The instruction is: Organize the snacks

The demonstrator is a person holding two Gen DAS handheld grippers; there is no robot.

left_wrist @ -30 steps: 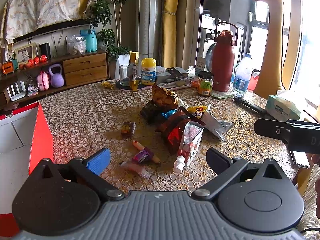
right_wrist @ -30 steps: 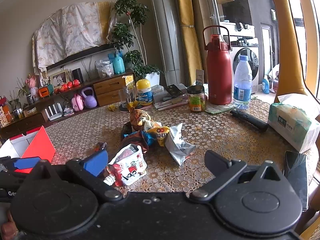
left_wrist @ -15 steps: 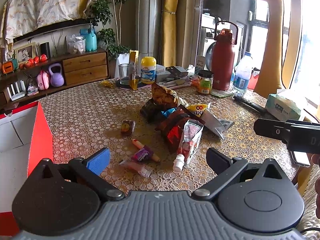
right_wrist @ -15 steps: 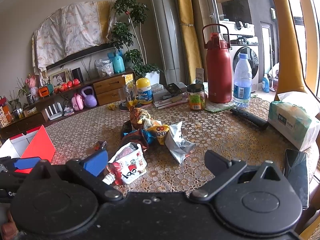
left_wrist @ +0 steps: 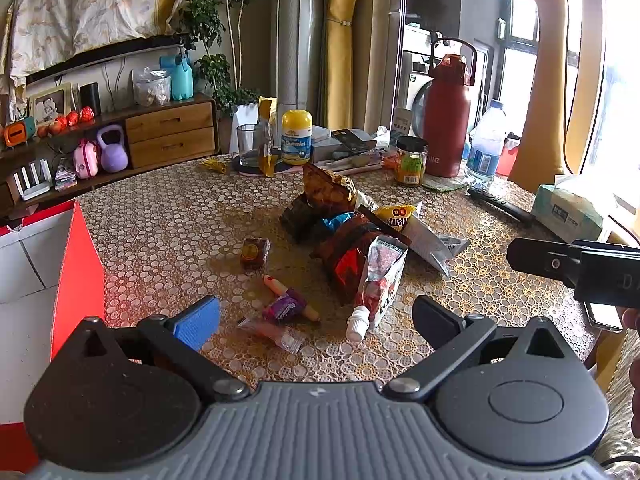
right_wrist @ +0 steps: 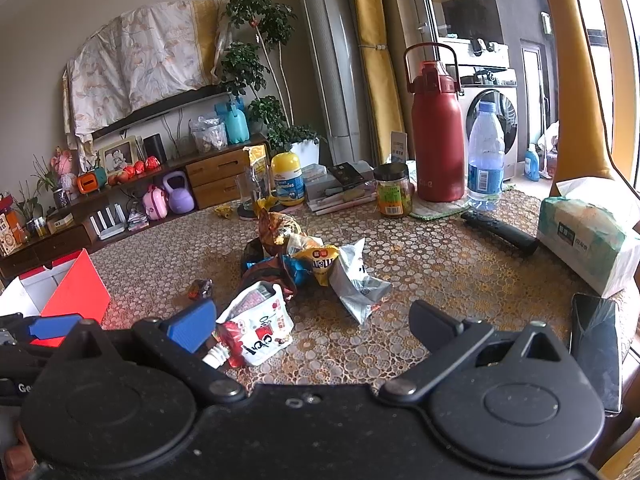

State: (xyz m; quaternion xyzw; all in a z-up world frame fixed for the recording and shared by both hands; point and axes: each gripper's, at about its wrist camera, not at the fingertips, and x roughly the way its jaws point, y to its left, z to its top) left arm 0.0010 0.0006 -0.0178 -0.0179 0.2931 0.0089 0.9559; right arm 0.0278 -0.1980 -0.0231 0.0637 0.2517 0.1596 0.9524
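A pile of snack packets [left_wrist: 348, 224] lies mid-table; it also shows in the right wrist view [right_wrist: 304, 256]. Nearer lie a white-and-red spout pouch [left_wrist: 378, 284], a sausage stick with a purple wrapper [left_wrist: 288, 300], a clear small packet [left_wrist: 276, 332] and a small brown sweet [left_wrist: 254, 252]. My left gripper [left_wrist: 316, 316] is open and empty, just short of the small packets. My right gripper [right_wrist: 312, 324] is open and empty, with the spout pouch [right_wrist: 256, 324] beside its left finger. A red-and-white box [left_wrist: 48, 280] stands open at the table's left.
At the back stand a red flask [right_wrist: 438, 136], water bottle [right_wrist: 486, 156], jar [right_wrist: 394, 192], yellow-capped bottle [right_wrist: 288, 178] and a glass [right_wrist: 250, 190]. A tissue pack [right_wrist: 584, 236], a black remote [right_wrist: 500, 232] and a phone [right_wrist: 596, 344] lie at the right.
Both grippers have edged slightly forward toward the snacks. Their fingers stay open and nothing has been picked up.
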